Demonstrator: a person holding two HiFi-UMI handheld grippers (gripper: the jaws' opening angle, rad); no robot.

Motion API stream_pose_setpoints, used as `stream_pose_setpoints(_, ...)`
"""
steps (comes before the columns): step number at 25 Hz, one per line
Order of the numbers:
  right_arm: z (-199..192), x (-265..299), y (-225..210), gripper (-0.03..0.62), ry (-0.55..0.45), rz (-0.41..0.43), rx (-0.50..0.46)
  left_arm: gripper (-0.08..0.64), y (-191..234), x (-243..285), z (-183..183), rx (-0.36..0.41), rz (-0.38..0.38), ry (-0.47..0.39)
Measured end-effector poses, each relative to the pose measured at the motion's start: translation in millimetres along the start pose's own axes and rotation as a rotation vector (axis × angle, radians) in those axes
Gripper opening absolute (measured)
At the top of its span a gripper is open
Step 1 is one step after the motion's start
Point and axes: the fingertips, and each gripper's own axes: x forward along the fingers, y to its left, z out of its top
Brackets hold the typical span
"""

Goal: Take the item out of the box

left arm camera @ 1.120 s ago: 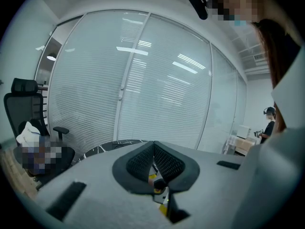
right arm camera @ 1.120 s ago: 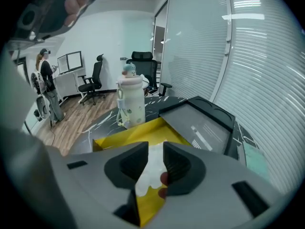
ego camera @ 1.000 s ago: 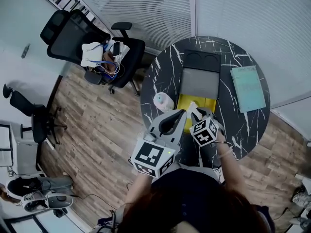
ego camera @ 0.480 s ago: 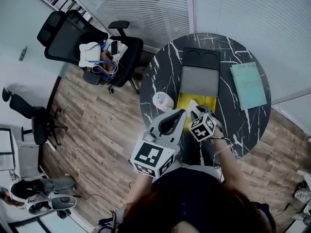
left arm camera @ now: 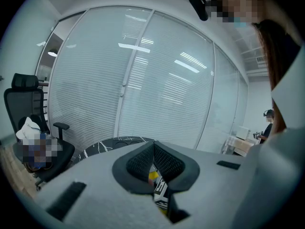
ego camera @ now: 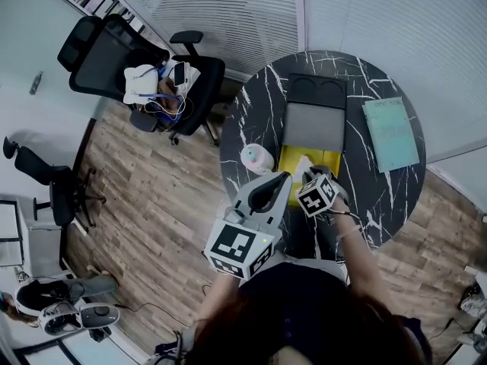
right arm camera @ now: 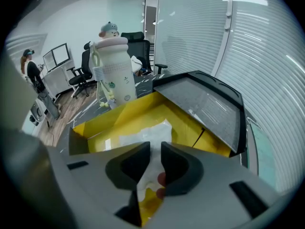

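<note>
An open box (ego camera: pixel 288 160) with a yellow inside (right arm camera: pixel 116 112) lies on the round black marble table (ego camera: pixel 255 112), its grey lid (ego camera: pixel 313 128) folded back. A white crinkled packet (right arm camera: pixel 143 135) lies inside it, also visible in the head view (ego camera: pixel 303 163). My right gripper (right arm camera: pixel 153 152) reaches into the box's near end, its jaws shut on the packet's near edge. In the head view my right gripper (ego camera: pixel 308 175) sits over the box. Left of the box my left gripper (ego camera: pixel 283 178) is held up off the table. In its own view the left gripper (left arm camera: pixel 153 146) is shut with nothing in it.
A white bottle (ego camera: pixel 256 158) with a figure on its cap (right arm camera: pixel 113 70) stands just left of the box. A teal book (ego camera: pixel 390 133) lies at the table's right. An office chair (ego camera: pixel 144 67) with things on its seat stands left of the table, on the wood floor.
My right gripper has edged slightly forward into the box's near end. The left gripper has stayed where it was.
</note>
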Motion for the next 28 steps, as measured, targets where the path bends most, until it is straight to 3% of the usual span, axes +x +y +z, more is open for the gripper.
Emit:
stream_pose_setpoints(14,5,3,0,0.032,0.018,0.018,-0.028,0.026,-8,-9,2,0.009,0.003,-0.028)
stream_pose_setpoints(28,13,-29,6,0.025,-0.064,0.007,0.05,0.026,-20,-29,6,0.025,-0.01,-0.053)
